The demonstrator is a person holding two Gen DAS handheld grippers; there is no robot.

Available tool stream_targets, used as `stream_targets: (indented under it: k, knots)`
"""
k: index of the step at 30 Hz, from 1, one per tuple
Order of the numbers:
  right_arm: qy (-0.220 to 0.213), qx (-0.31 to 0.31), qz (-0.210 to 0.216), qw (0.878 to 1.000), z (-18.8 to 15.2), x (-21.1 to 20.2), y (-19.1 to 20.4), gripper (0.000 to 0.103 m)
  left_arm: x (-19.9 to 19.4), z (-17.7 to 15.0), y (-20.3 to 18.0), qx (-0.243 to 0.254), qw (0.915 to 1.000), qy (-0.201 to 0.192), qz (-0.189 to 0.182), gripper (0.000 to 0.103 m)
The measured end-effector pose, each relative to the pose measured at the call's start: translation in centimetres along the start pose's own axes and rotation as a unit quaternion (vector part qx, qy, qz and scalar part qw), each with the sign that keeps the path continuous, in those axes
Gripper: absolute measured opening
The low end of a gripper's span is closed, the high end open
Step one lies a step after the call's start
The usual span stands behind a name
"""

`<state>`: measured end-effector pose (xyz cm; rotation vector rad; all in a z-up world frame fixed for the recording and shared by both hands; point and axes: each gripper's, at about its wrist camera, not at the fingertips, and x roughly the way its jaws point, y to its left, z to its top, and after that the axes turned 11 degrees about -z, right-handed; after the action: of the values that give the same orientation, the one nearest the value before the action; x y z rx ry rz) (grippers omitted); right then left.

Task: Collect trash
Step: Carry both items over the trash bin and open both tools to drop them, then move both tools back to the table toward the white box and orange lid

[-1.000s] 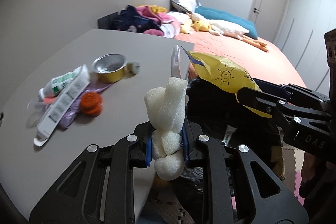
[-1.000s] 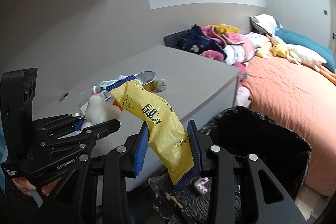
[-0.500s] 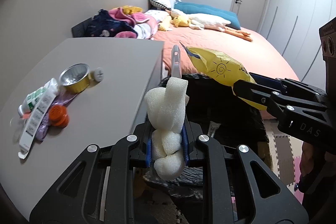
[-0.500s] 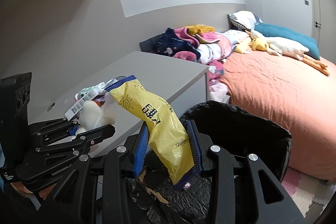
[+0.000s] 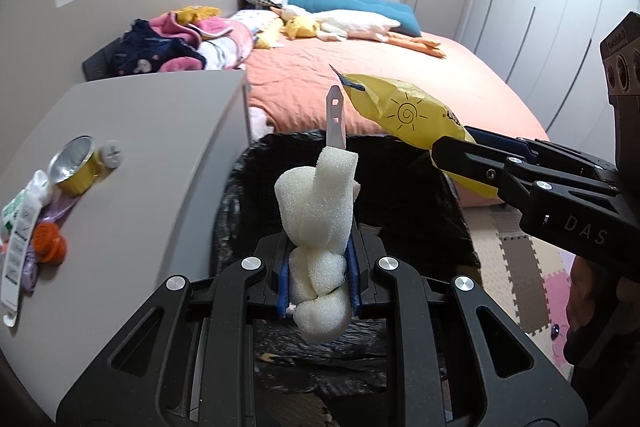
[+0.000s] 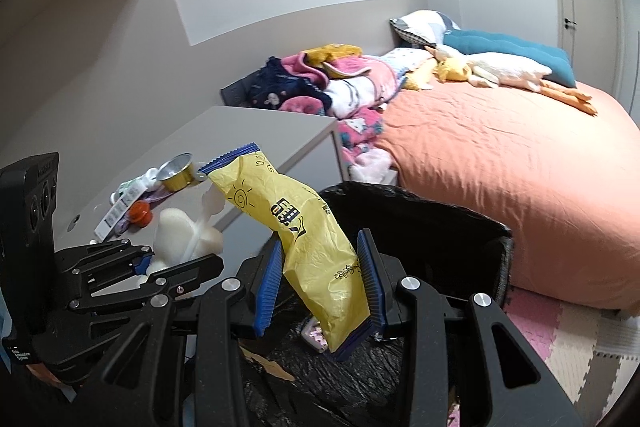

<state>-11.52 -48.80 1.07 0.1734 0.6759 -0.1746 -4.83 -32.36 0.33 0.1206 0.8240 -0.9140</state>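
My left gripper (image 5: 318, 267) is shut on a lumpy piece of white foam (image 5: 320, 219) with a thin clear plastic strip (image 5: 335, 119) poking up behind it. It hangs over the black trash bag (image 5: 400, 199) beside the grey table (image 5: 152, 147). My right gripper (image 6: 320, 279) is shut on a yellow snack packet (image 6: 304, 227), which stands above the black trash bag (image 6: 440, 227). From the left wrist view the yellow packet (image 5: 404, 115) reaches in from the right. The left gripper (image 6: 152, 263) with the foam (image 6: 180, 231) shows at lower left in the right wrist view.
More litter lies on the grey table: a gold foil cup (image 5: 76, 167), an orange cap (image 5: 48, 243), a white label strip (image 5: 20, 255) and wrappers. An orange bed (image 6: 500, 167) with pillows, clothes and soft toys fills the right. Foam floor mats (image 5: 516, 275) lie below.
Both grippers have swung away from the table toward the black bag, each keeping its load. The table litter has slid to the left edge of the views and the bag now lies under the fingers.
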Motion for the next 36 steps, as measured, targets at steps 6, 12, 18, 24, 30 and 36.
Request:
stream_targets:
  k: [6,12,18,24,30,36]
  knots:
    - [-0.002,0.049,-0.033,0.998,-0.1,0.1,-2.4,0.074,1.2,0.2,-0.5,0.012,0.9999,-0.003,0.005,0.097]
    - [-0.008,0.074,-0.063,0.995,0.1,0.1,-4.0,0.081,1.5,0.1,0.5,-0.001,0.9999,0.001,0.01,0.097]
    - [-0.007,0.07,-0.064,0.996,0.1,0.2,-3.5,0.082,1.3,-0.3,0.6,0.001,0.9998,0.001,0.022,0.097]
    - [-0.003,0.062,-0.059,0.996,0.1,0.6,-2.3,0.082,0.8,-0.8,1.6,-0.006,0.9995,0.001,0.03,0.097]
    - [0.001,0.05,-0.051,0.997,0.2,1.3,-0.5,0.082,-0.3,-1.1,3.1,-0.018,0.9991,-0.006,0.038,0.097]
    - [0.002,0.034,-0.028,0.999,0.5,2.0,1.9,0.082,-1.7,-1.3,4.9,-0.029,0.9981,-0.014,0.052,0.097]
